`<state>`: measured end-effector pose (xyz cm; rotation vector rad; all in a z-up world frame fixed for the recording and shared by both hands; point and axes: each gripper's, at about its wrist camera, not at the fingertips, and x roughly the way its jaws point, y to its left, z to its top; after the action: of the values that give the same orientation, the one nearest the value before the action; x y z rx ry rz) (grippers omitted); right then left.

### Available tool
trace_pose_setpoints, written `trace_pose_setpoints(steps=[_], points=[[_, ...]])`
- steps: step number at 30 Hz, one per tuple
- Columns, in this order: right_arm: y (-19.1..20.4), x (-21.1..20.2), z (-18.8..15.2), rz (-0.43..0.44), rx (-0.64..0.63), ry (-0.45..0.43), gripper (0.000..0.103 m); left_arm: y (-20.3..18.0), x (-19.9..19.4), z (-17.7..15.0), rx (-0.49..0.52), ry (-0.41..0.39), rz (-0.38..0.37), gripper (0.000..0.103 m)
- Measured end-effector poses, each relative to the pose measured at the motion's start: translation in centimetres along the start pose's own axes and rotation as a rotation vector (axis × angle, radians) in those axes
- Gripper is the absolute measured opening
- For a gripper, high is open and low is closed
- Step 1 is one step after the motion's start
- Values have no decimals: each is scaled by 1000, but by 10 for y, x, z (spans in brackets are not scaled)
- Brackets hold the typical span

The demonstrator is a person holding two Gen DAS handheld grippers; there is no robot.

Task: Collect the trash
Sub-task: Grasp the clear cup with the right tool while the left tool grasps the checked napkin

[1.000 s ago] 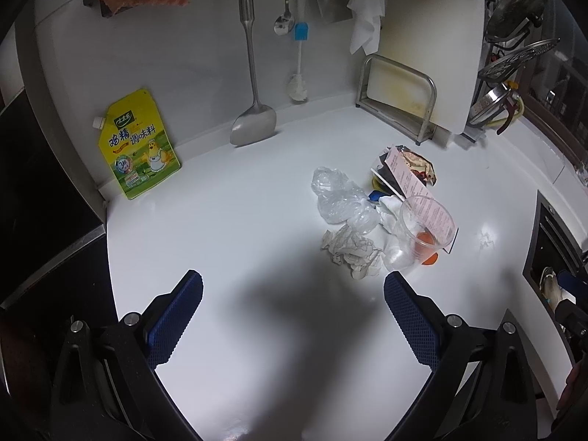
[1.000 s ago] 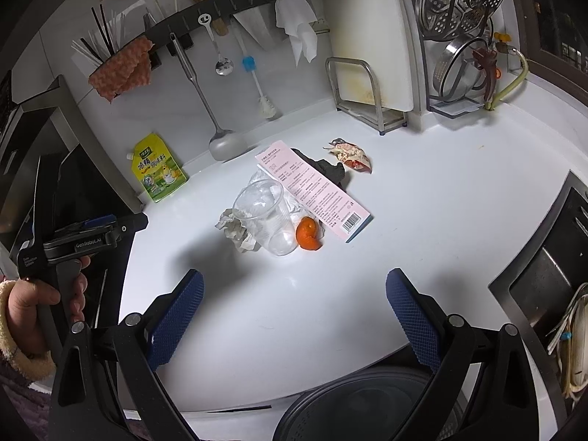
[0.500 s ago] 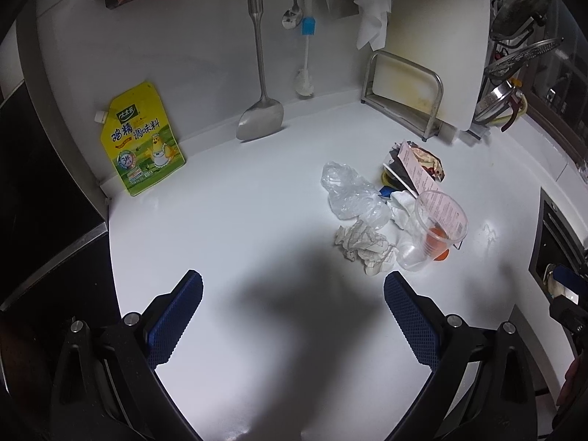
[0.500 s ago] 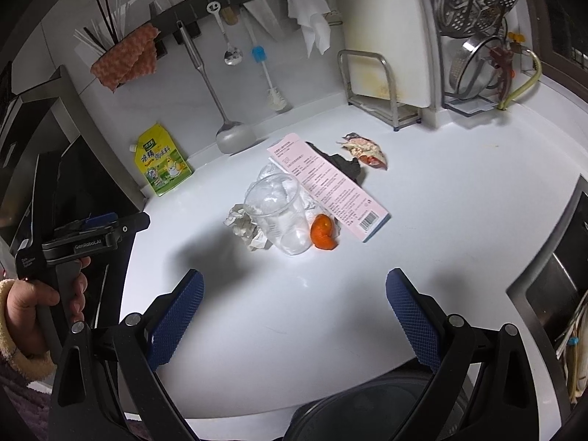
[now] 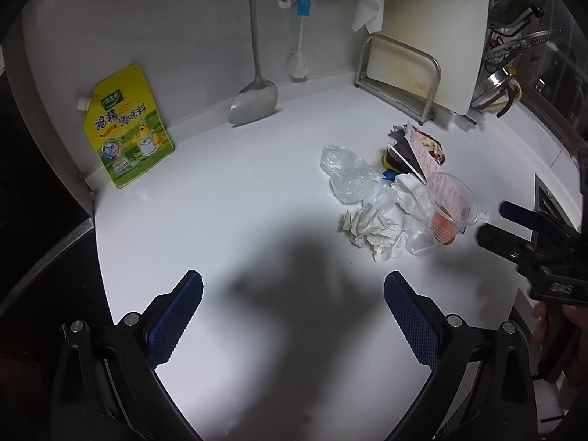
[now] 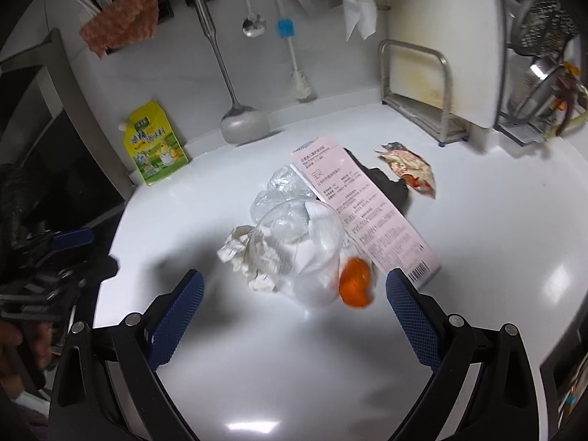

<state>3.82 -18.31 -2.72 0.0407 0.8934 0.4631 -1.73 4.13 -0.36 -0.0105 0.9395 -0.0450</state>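
Note:
A heap of trash lies on the white counter: a clear plastic cup [image 6: 301,253] on its side, a crumpled checked paper [image 5: 371,229], a clear plastic bag [image 5: 349,176], an orange peel [image 6: 354,283], a pink printed slip [image 6: 364,205] and a snack wrapper [image 6: 408,167]. My right gripper [image 6: 294,316] is open, just in front of the cup and peel. My left gripper [image 5: 292,316] is open and empty, well short of the heap. The cup [image 5: 439,217] also shows in the left wrist view, with the right gripper's body [image 5: 533,246] beside it.
A yellow seasoning pouch [image 5: 126,128] leans on the back wall. A steel spatula [image 5: 255,99], a brush [image 6: 299,84] and a cloth hang there. A cutting board in a steel rack [image 5: 400,70] stands at the back right. A dish rack [image 6: 540,73] is at the far right.
My right gripper has moved forward and down, close to the cup and orange peel. My left gripper has crept slightly nearer to the heap. Both stay open.

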Motion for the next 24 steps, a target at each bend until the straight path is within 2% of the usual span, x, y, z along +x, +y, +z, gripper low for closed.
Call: trace_pose_setpoints(steps=[14,16,17,24], points=[[7,49,14,-35,-43,23,93,4,19,6,14,35,-13,97],[8,51,15,-31,-47,24,85,5,21,7,13,40,-13,97],[7,51,15,-42,-48,26,61,5,23,7,15,42,-13,97],[-2,26,11,14,-4,-7,59,-8,34,9,33,55,-31,97]])
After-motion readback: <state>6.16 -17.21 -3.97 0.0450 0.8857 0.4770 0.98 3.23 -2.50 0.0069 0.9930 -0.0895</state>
